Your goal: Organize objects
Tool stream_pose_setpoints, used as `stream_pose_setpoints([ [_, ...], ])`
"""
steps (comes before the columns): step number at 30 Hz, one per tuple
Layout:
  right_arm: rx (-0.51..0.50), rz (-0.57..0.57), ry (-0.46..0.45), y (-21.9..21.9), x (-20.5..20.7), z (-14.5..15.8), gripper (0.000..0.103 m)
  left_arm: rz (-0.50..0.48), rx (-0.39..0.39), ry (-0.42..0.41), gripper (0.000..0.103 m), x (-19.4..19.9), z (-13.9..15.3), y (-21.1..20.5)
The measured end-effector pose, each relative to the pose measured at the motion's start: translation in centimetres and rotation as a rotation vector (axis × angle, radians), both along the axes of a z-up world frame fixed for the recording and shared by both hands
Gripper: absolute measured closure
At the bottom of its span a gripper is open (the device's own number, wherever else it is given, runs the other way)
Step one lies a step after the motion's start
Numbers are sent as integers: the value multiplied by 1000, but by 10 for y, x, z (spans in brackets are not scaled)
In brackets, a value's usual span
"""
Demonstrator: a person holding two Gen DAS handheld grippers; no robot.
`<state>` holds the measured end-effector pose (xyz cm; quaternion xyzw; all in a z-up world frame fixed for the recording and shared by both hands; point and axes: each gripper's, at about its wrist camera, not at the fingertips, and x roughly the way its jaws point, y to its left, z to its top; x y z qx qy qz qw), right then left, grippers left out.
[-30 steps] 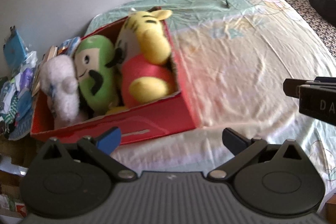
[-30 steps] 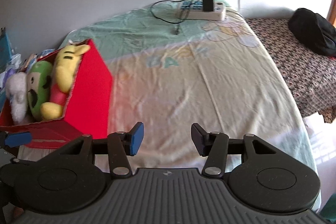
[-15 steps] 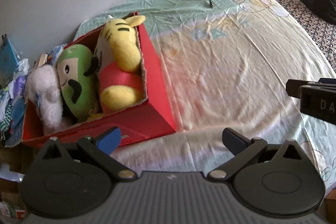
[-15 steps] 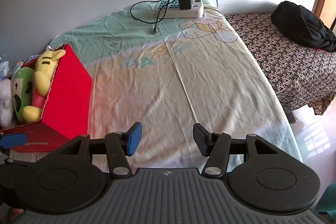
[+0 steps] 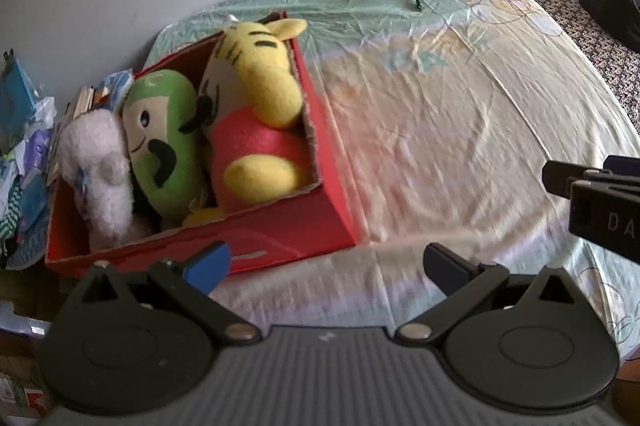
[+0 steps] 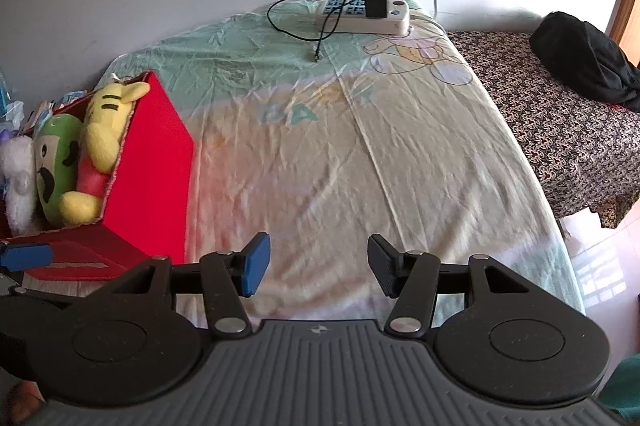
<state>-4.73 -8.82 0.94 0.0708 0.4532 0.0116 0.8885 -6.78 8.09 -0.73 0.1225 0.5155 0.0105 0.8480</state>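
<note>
Three soft toys (image 5: 192, 146) lie packed side by side in the red box (image 5: 280, 226) on the bed (image 6: 360, 166), apparently sorted; left gripper (image 5: 326, 262) and right gripper (image 6: 318, 262) hover spread, empty.

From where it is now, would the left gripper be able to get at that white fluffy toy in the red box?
Probably yes. The left gripper is open and empty, just in front of the red box. The box has no lid, and the white fluffy toy sits at its near left end with nothing on top.
</note>
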Motion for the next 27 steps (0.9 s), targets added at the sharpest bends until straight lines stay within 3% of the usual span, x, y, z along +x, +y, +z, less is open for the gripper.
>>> stream_pose_setpoints([
  [11,-1,45,-40,45,7,20,46,33,-14,-54,0,3,19,44],
  [27,6,135,-131,136,29,42,42,149,-5,-138,0,22,37,142],
])
